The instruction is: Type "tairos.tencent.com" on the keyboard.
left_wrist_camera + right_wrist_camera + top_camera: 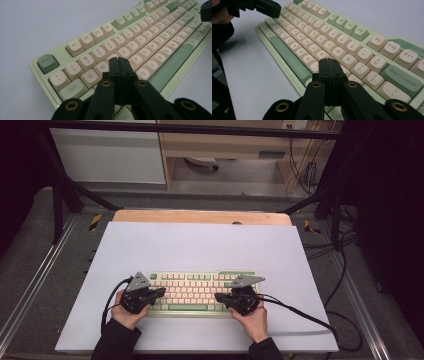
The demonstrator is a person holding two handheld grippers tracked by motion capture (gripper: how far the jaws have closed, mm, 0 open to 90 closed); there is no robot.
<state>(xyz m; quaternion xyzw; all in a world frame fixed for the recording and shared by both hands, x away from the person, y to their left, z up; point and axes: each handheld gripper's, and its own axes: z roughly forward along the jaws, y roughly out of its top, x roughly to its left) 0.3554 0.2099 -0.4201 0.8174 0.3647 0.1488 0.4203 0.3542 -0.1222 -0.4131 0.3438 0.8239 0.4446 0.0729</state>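
Between the two grippers, a keyboard (192,292) lies flat on the white mat (200,250), typing apparently under way with no keys visibly pressed.

Its long axis runs from the left gripper (159,292) across to the right gripper (219,297), function row on the far side, space bar (172,63) nearest the hands. Each gripper has its jaws pressed together, empty: the left tips hover by W (103,67), the right (329,61) near L.

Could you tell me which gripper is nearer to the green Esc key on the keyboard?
Left. The left gripper, shut, sits over the letter keys a few keys from the Esc key. The right gripper, also shut, is over the keyboard's opposite end.
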